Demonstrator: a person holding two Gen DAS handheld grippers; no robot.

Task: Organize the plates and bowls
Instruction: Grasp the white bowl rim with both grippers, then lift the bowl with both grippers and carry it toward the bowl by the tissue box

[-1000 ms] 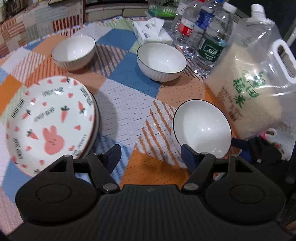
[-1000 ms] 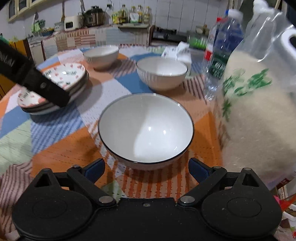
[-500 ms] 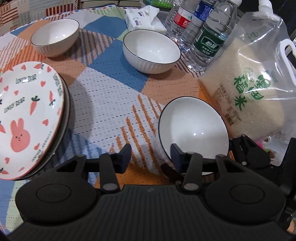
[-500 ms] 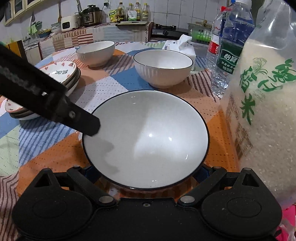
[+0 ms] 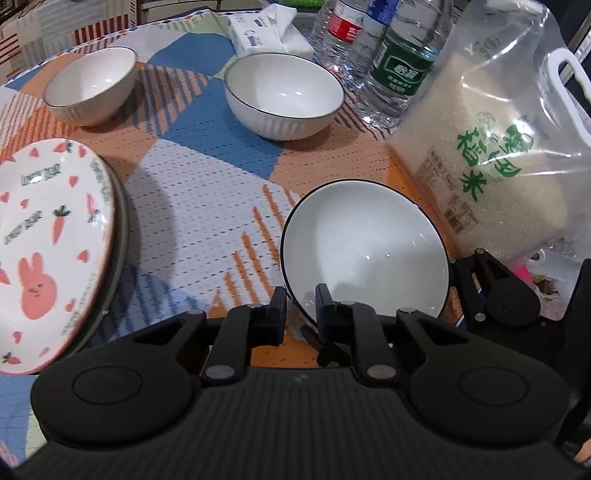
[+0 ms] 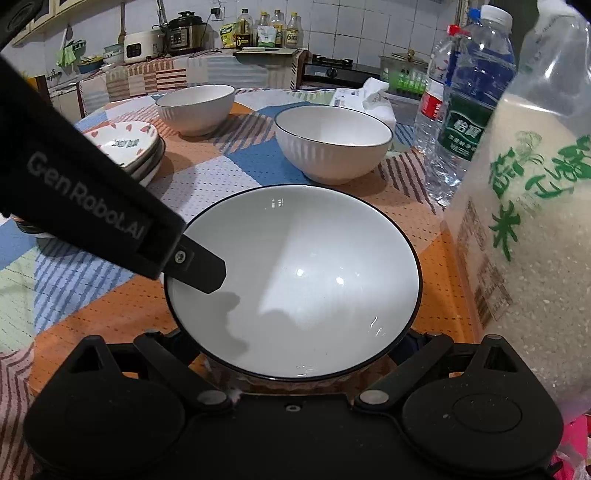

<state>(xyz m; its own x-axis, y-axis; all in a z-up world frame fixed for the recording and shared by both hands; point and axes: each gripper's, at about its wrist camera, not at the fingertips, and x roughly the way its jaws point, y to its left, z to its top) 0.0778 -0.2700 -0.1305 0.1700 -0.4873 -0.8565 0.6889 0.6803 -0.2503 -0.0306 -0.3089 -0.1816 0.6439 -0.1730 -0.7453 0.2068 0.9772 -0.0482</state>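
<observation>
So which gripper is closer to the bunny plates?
Left. The left gripper has just been closing its fingers on the rim of the near bowl, on the side facing the bunny plates. The right gripper sits across the bowl, beside the rice bag.

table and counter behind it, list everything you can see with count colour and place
near bowl: 1, white, dark rim, front, tilted
far bowls: 2, white, ribbed, back of tablecloth
plates: stack, top one white with pink rabbit and carrots, left
water bottles: 3, clear, back right
rice bag: 1, clear, green print, right
tissue pack: 1, white, back
counter: cookers, bottles, far wall
left hand-held gripper: black, shut on near bowl's rim
right hand-held gripper: black, fingers under near bowl, hidden
</observation>
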